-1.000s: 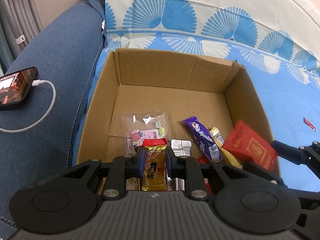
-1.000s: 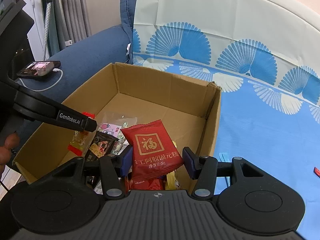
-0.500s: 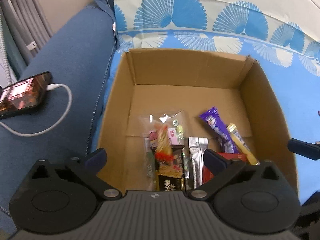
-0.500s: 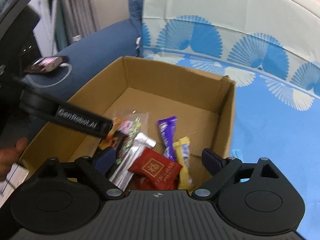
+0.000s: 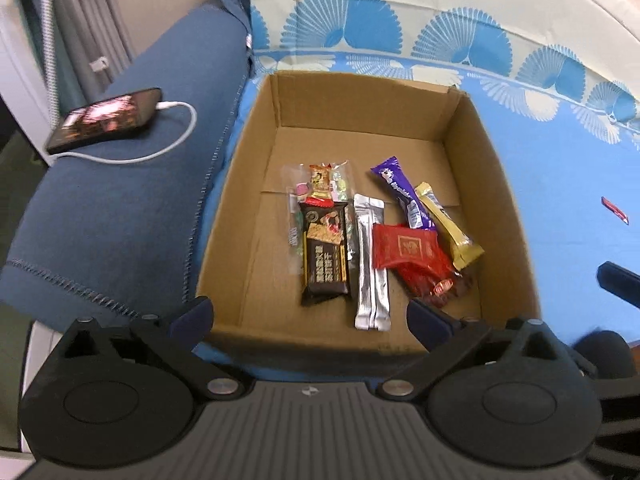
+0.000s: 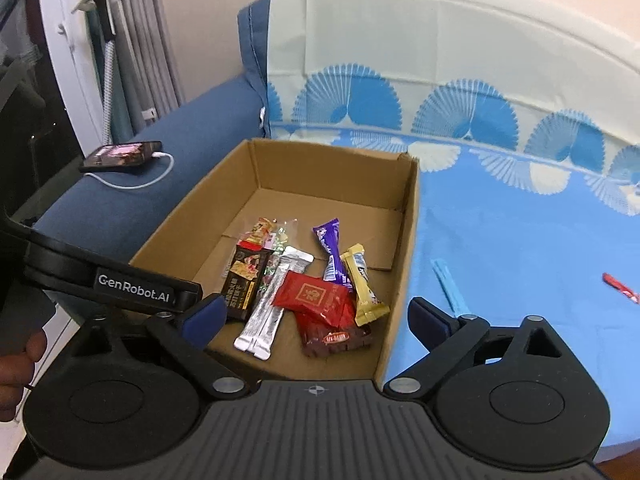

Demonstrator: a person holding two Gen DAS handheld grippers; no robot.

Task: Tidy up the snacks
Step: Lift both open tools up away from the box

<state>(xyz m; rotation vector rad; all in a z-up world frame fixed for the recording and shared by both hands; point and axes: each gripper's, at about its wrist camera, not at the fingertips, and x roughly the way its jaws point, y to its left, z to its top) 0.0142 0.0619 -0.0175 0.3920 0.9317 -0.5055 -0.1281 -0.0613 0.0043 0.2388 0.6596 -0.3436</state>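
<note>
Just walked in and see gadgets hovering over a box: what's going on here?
A person is sorting snacks into a cardboard box on the sofa, a gripper in each hand. The left gripper and right gripper are both open and empty above the box's near edge. Inside lie several packets, including a red packet. Another red wrapper lies outside.

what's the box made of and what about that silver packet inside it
The box looks like plain brown corrugated cardboard, matte, with fold creases and a raw-edged rim. The silver packet appears to be metallised foil or foil-look plastic film: it is shiny, with light streaks along its length.
</note>
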